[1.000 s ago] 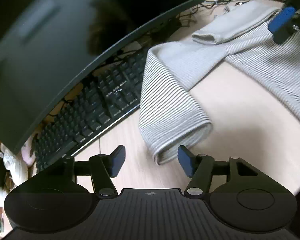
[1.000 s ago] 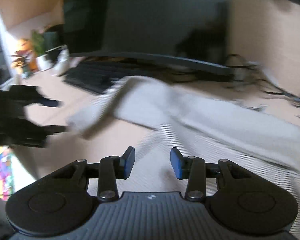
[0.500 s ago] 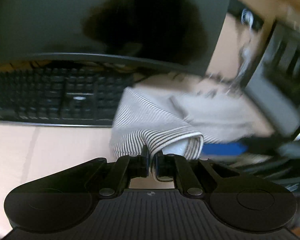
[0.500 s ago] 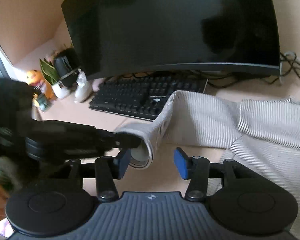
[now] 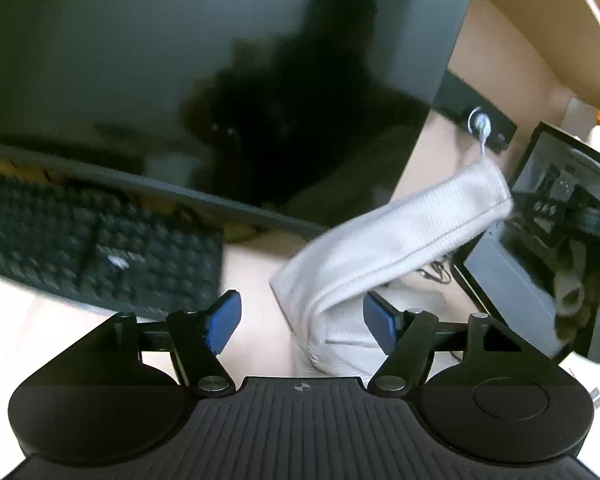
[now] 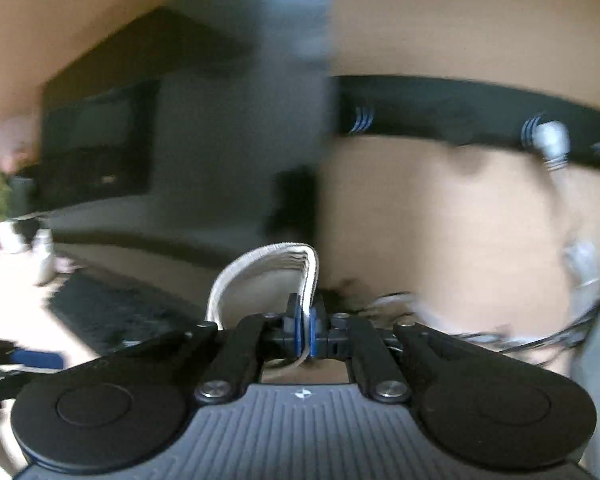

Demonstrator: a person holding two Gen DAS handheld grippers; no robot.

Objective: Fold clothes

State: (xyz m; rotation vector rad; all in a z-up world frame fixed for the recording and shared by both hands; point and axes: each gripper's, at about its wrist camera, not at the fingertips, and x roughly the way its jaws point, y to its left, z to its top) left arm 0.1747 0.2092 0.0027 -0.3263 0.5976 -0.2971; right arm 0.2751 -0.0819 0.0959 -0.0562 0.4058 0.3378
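A white ribbed sweater sleeve (image 5: 384, 248) is lifted off the desk and slants up to the right in the left wrist view; its cuff (image 5: 488, 184) is at the upper end. My left gripper (image 5: 302, 322) is open, with sweater fabric lying between and below its blue pads but not clamped. My right gripper (image 6: 307, 326) is shut on the sleeve cuff (image 6: 268, 276), whose open ribbed edge arches up above the fingers. The rest of the sweater is hidden.
A large dark monitor (image 5: 204, 80) stands behind a black keyboard (image 5: 100, 256) on the pale desk. A second screen (image 5: 556, 220) and cables (image 6: 480, 332) lie to the right. A black wall strip with sockets (image 6: 460, 108) is behind. Plants (image 6: 0, 208) stand far left.
My left gripper has opened and let go of the sleeve cuff. My right gripper has closed on the cuff and lifted it up and to the right.
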